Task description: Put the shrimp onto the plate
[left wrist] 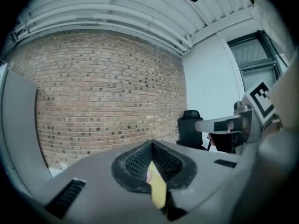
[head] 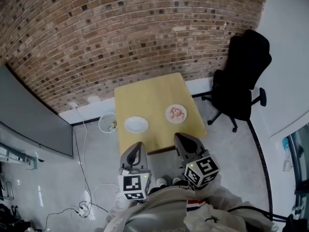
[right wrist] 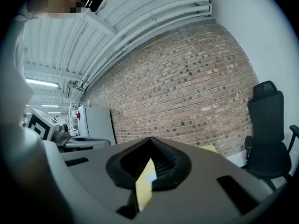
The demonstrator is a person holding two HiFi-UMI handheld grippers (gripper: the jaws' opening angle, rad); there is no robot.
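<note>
Two tools are held low in front of the person, side by side and both short of the near edge of the yellow surface [head: 153, 96]. The left hand-held gripper [head: 137, 146] has its jaws clenched together with nothing between them; in its own view [left wrist: 153, 146] the ribbed pads meet, and only a thin yellow sliver shows through the gap below. The right hand-held gripper [head: 181, 137] is likewise clenched and empty, and its own view [right wrist: 150, 141] shows the same closed pads and narrow yellow slit. The shrimp [head: 177, 112] lie as a pinkish heap on a small white dish [head: 169, 117] on the right part of the surface, ahead of the right hand-held gripper and well clear of it. The plate [head: 136, 124], white and bare, sits on the left part of the surface, apart from the dish and ahead of the left hand-held gripper. A black office chair [head: 241, 81] stands on the grey floor [head: 227, 153] to the right of the surface, near the brick wall [head: 135, 28]. A white wastebasket [head: 108, 123] stands just beside the surface's left edge, and cables [head: 84, 197] trail across the floor nearer the person.
</note>
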